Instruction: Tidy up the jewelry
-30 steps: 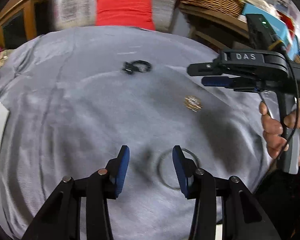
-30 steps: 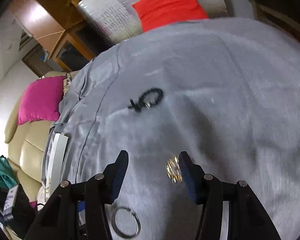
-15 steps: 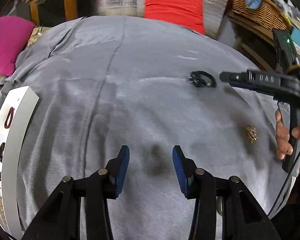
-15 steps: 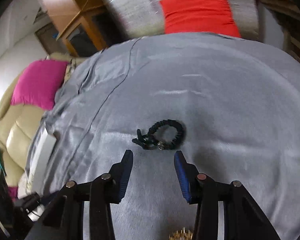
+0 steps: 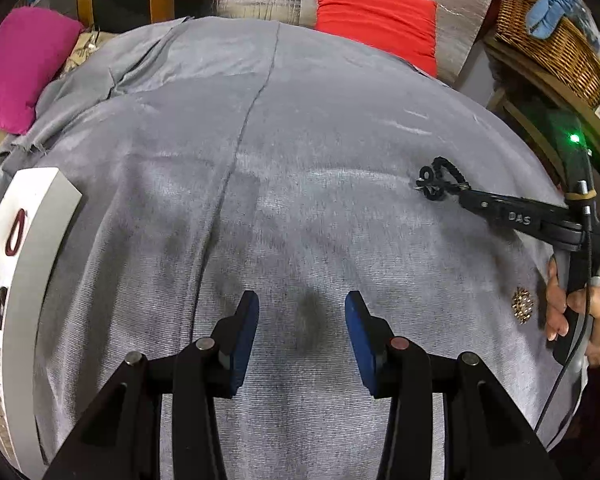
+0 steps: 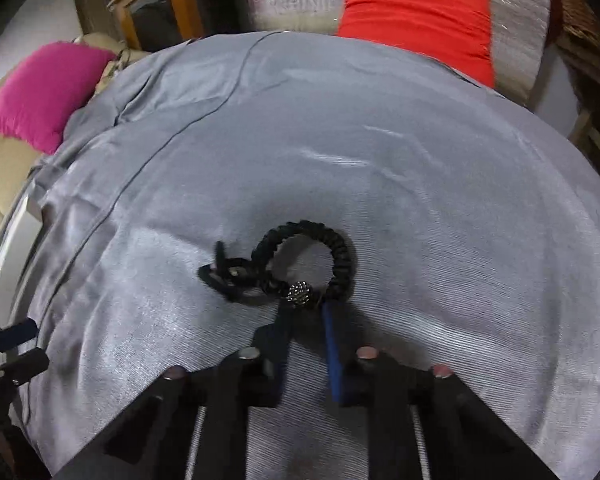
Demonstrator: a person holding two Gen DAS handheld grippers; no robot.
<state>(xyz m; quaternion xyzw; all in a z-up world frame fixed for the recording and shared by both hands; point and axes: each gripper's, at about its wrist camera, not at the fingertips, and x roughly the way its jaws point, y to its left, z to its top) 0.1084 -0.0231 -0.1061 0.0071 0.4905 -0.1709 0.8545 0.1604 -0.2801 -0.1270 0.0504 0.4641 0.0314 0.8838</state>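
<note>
A black braided bracelet (image 6: 304,256) with a dark bead lies on the grey cloth (image 6: 420,200). My right gripper (image 6: 306,308) has its jaws drawn close around the bracelet's near edge at the bead, touching it. The bracelet also shows in the left wrist view (image 5: 440,180), at the tip of the right gripper (image 5: 464,196). A gold brooch (image 5: 522,304) lies on the cloth at the right, by the hand. My left gripper (image 5: 298,320) is open and empty over bare cloth. A white jewelry tray (image 5: 32,240) at the left edge holds a dark red ring-shaped piece (image 5: 16,232).
A pink cushion (image 5: 24,64) and beige sofa lie at the far left. A red cushion (image 5: 376,28) on a silver pad stands behind the table. A wicker basket (image 5: 552,48) sits on a wooden shelf at the back right.
My right gripper moved forward to the black bracelet and its jaws narrowed around it. My left gripper swung left, so the tray came into view and the metal hoop dropped out of sight.
</note>
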